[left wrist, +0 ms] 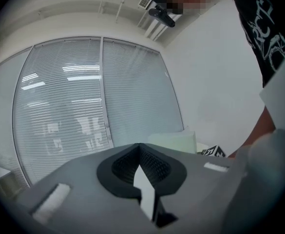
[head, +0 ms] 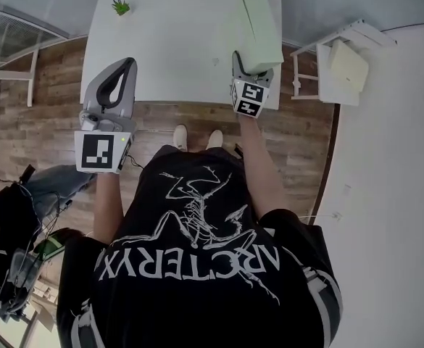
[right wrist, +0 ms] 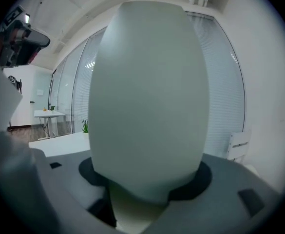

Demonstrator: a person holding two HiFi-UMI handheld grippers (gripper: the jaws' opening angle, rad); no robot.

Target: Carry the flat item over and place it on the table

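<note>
1. Short of the bench's [head: 168, 42] near edge, the left tool [left wrist: 140, 146] is raised over the wooden floor [head: 52, 78]. Its jaws are brought together with nothing between them.
2. At the bench's near right edge, the right tool [right wrist: 146, 174] has its jaws set wide around the pale green flat item [head: 259, 24], both sides against it.
3. The flat item reaches from that tool out over the bench's right side toward the far edge. I cannot tell whether it touches the bench.
4. A small green plant [head: 120, 6] stands at the bench's far left corner.
</note>
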